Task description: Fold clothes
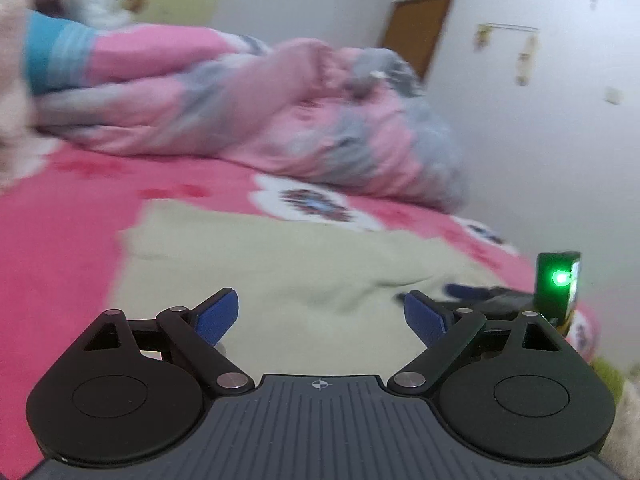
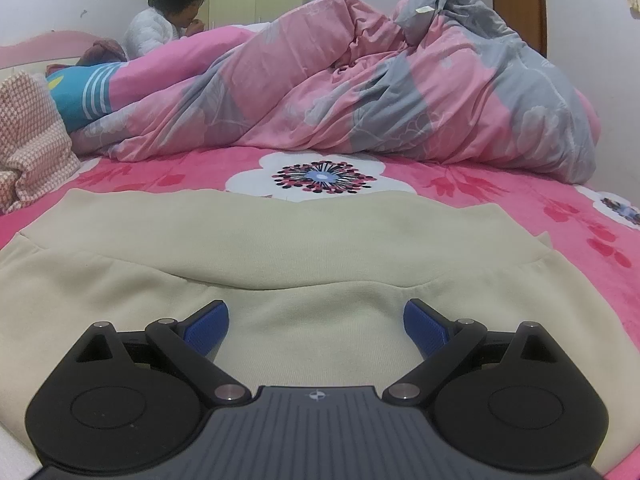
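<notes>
I take the cream garment (image 2: 320, 240) as my reference. It lies spread flat on the pink flowered bedsheet (image 2: 520, 188), nearest the cameras, with one fold line running across it.

Right gripper (image 2: 316, 324): I see it low over the near part of the garment, pointing slightly downward toward the far edge. The jaws stand wide apart. The blue pads (image 2: 208, 326) have bare cream fabric showing between them and grip nothing. Whether the pads rest on the cloth, I cannot tell.

Left gripper (image 1: 322, 322): I see it over the garment too, angled down, in a blurred picture. Its jaws are also spread wide, with only cream fabric visible between the blue pads (image 1: 218, 320); nothing is held. To the right of the garment's near corner in this view, a black unit with a green light (image 1: 558, 284) stands above part of the other gripper.

Beyond the garment's far edge, the sheet shows a large white flower print (image 2: 320, 176). Behind that lies a bunched pink and grey quilt (image 2: 360, 92). Left of the garment is a checked orange and white cloth (image 2: 28, 140). Past the quilt, a person in a white top (image 2: 148, 32) sits at the pink headboard (image 2: 44, 44). A brown door (image 2: 518, 4) stands at the far right wall.
</notes>
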Motion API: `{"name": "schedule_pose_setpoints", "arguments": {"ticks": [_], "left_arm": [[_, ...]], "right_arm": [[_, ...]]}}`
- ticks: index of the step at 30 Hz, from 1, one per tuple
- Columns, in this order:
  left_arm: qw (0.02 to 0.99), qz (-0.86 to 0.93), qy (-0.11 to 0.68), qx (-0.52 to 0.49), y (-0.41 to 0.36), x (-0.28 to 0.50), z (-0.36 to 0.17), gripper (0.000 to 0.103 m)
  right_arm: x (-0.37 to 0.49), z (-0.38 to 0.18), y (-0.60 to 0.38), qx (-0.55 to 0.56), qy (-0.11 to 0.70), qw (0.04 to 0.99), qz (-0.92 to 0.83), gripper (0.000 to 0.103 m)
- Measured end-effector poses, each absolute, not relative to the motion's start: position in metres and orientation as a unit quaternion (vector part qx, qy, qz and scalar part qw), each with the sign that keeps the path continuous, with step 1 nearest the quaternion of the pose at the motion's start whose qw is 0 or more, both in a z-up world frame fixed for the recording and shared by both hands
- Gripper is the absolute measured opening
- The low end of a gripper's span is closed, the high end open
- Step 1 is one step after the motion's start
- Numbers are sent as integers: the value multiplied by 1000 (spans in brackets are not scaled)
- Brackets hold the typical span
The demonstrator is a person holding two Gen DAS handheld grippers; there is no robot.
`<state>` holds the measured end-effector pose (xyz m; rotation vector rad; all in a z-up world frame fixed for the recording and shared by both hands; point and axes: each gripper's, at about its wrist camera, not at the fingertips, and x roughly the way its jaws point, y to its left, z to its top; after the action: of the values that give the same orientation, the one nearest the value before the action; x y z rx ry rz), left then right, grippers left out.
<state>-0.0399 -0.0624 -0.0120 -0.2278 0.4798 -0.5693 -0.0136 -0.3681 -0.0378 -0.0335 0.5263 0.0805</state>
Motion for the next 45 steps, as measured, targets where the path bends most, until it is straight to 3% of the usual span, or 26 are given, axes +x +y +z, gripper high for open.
{"name": "schedule_pose_setpoints", "arguments": {"ticks": [6,9,15,19,27,29,37,40,42,45], "left_arm": [[927,-219,269,-142,-67,24,-39,80],[919,-218,269,-188,-51,29,-41,80],[934,-212,257,-132,-63,23,-42,84],[932,-218,254,-138,-60,23,-42,86],[933,-221,250,-133,-61,22,-43,88],[934,-221,249,-131,-61,22,-42,88],[935,-221,248,-126,-63,21,-42,89],[935,-221,247,-127,-63,21,-42,89],[936,-219,248,-124,-63,20,-41,90],[941,-205,249,-103,-68,13,-34,94]], "right_arm": [[-14,-38,-368,-15,257,965,40,97],[-15,-39,-368,-15,255,966,40,97],[-16,-31,-386,2,263,963,59,96],[-21,-22,-426,34,263,961,83,83],[-20,-22,-519,97,292,948,-82,86],[-25,-18,-534,146,288,941,-98,80],[-54,0,-478,43,271,961,-42,69],[-65,-15,-503,61,293,950,-87,67],[-81,-12,-534,148,286,941,-106,62],[-95,6,-531,135,264,947,-122,61]]}}
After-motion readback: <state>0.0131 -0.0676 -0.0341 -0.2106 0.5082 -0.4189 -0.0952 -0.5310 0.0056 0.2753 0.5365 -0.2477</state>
